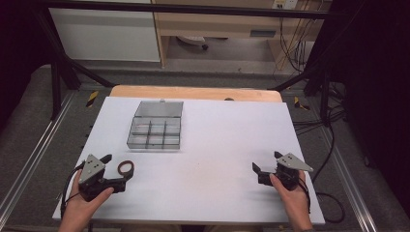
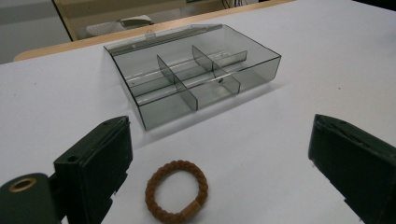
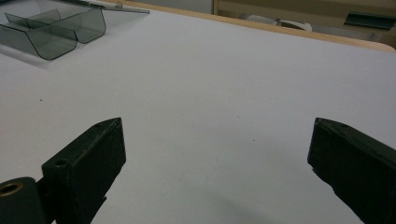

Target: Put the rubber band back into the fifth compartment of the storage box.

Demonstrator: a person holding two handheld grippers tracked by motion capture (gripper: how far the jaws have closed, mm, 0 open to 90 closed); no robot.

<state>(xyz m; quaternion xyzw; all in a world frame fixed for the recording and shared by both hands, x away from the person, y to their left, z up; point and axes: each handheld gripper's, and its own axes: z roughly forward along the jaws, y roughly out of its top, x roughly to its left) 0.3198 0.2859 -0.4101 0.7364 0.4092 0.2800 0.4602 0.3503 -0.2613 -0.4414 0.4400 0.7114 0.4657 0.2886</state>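
Observation:
A brown braided hair tie [image 1: 125,167] lies flat on the white table near its front left. My left gripper [image 1: 117,168] is open around it, one jaw on each side, not touching. In the left gripper view the hair tie [image 2: 176,190] rests between the spread jaws, nearer the left one. Behind it stands a smoky clear plastic organizer box [image 1: 155,131] with its lid swung back and several compartments; it is also in the left gripper view [image 2: 196,77]. My right gripper [image 1: 265,164] is open at the front right, over bare table.
The white table top [image 1: 217,145] spans the middle, with a wooden strip [image 1: 193,92] along its far edge. A corner of the organizer box [image 3: 51,32] shows at the upper left of the right gripper view. Black frame bars and cables stand beyond the table.

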